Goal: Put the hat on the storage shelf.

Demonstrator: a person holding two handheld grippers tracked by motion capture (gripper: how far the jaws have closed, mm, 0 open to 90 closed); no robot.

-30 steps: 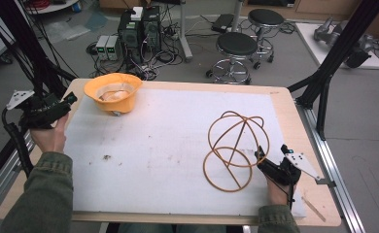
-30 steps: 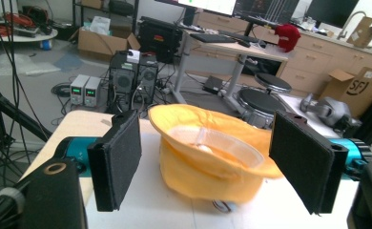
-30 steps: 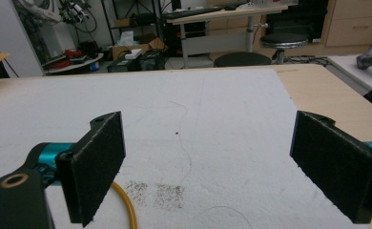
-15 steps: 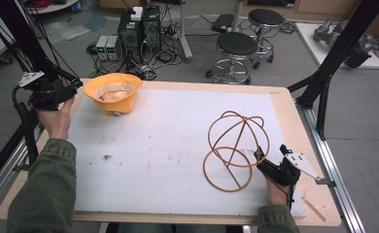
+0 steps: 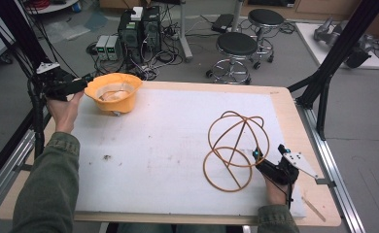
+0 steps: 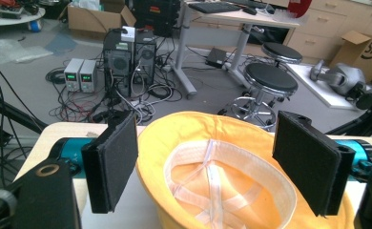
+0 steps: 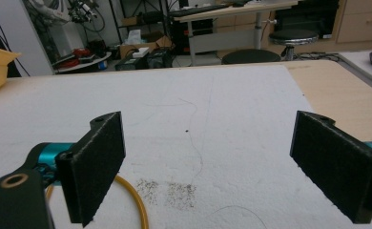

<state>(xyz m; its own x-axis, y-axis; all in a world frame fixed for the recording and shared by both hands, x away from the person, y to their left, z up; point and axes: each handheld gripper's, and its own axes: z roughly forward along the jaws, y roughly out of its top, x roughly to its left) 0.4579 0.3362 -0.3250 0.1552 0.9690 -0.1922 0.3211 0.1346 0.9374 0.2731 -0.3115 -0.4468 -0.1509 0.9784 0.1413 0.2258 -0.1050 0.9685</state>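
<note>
The left tongs (image 5: 83, 84) hang at the far left edge of the table (image 5: 280, 104), their jaws spread wide, with the yellow hat (image 5: 113, 92) straight ahead of them. In the left gripper view the hat (image 6: 222, 171) lies upside down, crown on the white mat (image 5: 168, 150) and lining facing up, so its brim rises between the two black pads (image 6: 113, 167). That line-up reads as a reach for the brim, with the jaws held apart to straddle the cloth; nothing is pinched yet.

The right tongs (image 5: 259, 159) rest low on the mat at the near right, also spread and holding nothing. The wire frame (image 5: 233, 145) stands just beside them to the left, one yellow hoop (image 7: 134, 200) curving under the left jaw in the right gripper view. This hand looks parked beside the frame, ready to steady it or take it.
</note>
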